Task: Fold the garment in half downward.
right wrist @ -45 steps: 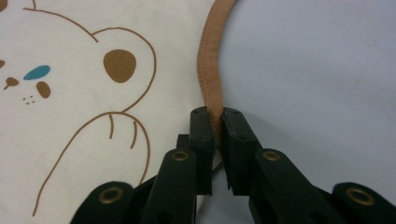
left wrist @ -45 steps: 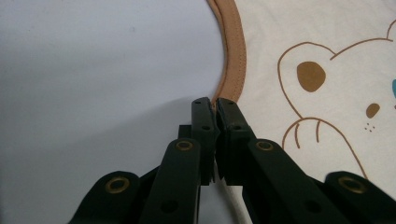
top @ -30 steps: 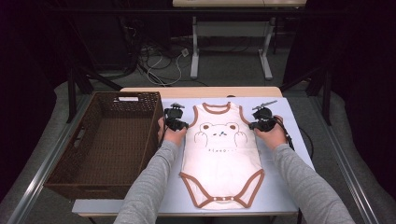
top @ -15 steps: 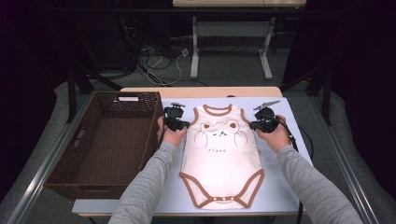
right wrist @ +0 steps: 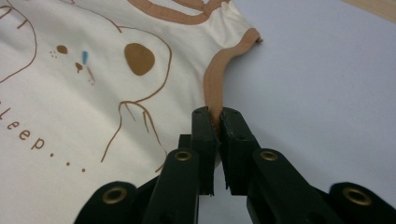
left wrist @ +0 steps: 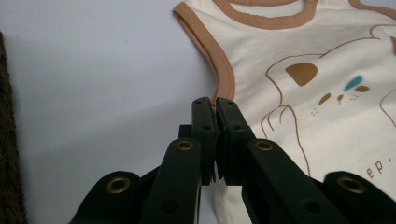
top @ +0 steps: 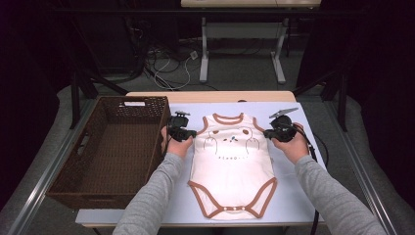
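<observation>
A brown wicker basket point(top: 105, 161) is sitting at the table's point(top: 303, 196) left with a white tag inside its far wall. Beside it the cream bodysuit point(top: 232, 166) is lying flat. The left gripper point(top: 188, 133) and right gripper point(top: 268, 132) are each pinching an armhole trim, jaws closed.

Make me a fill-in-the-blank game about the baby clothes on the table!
1. The left hand-held gripper is shut on the brown ____ of the bodysuit.
2. The animal face drawn on the bodysuit is a ____.
3. The woven basket stands to the ____ of the bodysuit in the high view.
4. The right hand-held gripper is ____ on the bodysuit.

Missing words: trim, bear, left, shut
</observation>
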Tool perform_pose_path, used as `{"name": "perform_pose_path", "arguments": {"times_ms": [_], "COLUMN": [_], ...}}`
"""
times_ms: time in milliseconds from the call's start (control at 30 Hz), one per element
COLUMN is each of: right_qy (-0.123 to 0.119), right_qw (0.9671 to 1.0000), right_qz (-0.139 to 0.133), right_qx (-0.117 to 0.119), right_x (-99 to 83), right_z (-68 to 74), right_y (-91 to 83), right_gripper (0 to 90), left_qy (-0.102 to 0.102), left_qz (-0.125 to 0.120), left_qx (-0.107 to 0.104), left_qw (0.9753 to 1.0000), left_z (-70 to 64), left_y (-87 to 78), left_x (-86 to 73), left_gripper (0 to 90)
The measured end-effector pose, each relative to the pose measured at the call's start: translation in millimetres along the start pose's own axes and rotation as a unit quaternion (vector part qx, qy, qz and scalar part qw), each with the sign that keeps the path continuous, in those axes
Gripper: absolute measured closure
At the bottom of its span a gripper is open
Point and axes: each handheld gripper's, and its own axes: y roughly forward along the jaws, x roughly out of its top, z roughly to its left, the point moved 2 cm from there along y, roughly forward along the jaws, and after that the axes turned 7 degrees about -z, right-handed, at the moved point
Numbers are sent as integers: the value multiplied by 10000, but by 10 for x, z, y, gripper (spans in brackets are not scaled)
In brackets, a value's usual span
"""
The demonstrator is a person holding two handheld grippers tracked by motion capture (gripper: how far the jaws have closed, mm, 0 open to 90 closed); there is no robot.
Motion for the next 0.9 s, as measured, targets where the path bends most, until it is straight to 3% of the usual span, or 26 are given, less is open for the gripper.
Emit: {"name": "perform_pose_path", "arguments": {"times_ms": [233, 467, 900], "right_qy": [44, 30, 71], "right_qw": [10000, 9999, 9994], "right_qz": [-30, -52, 44], "right_qx": [45, 127, 328], "right_x": [-56, -72, -278], "right_z": [-36, 32, 86], "right_y": [-30, -96, -214], "right_gripper": [845, 844, 842], "left_qy": [38, 137, 246], "left_qz": [3, 75, 166], "left_qx": [28, 105, 106], "left_qw": [10000, 9998, 9995], "left_z": [-24, -93, -200], "left_y": [-29, -101, -223], "left_x": [-20, -73, -310], "left_gripper": [869, 869, 869]}}
